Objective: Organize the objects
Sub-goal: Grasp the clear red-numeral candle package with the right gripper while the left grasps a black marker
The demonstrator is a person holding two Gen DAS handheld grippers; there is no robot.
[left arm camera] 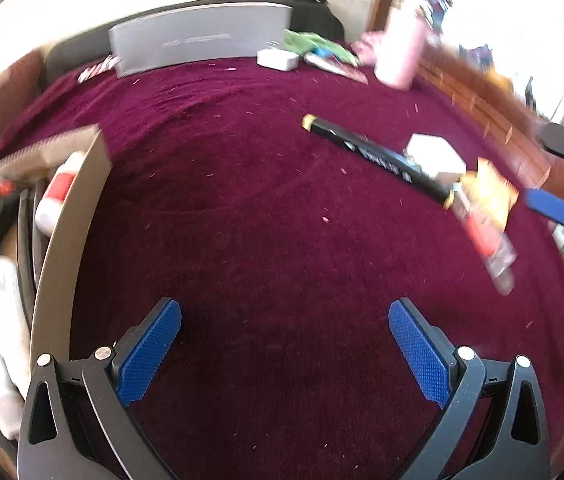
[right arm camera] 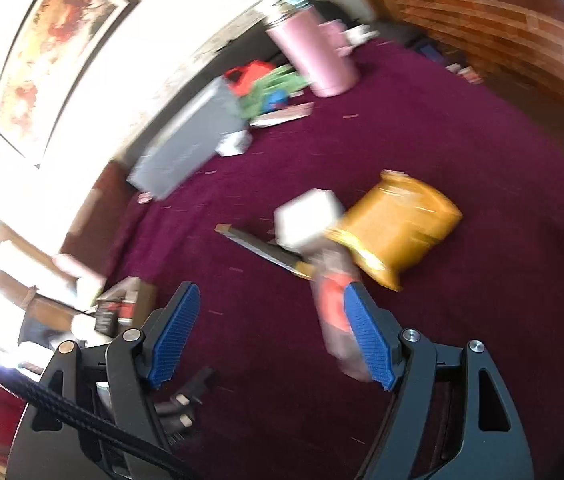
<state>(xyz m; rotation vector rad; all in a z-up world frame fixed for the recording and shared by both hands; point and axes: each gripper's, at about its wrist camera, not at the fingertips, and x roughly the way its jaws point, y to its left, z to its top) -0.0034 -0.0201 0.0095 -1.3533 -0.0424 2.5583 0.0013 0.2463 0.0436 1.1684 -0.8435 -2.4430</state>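
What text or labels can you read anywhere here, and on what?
None reads clearly.
Grey box: a line of print, too blurred.
Black marker: white print, too blurred.
White bottles in the cardboard box: dark characters, too blurred.
Orange packet: no legible print.

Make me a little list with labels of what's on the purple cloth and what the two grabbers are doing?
surface: dark purple cloth
loose things: black marker, white cube, orange packet, red tube
container: cardboard box, already holding bottles
back row: pink tumbler, grey box
left gripper: open, empty
right gripper: open, empty
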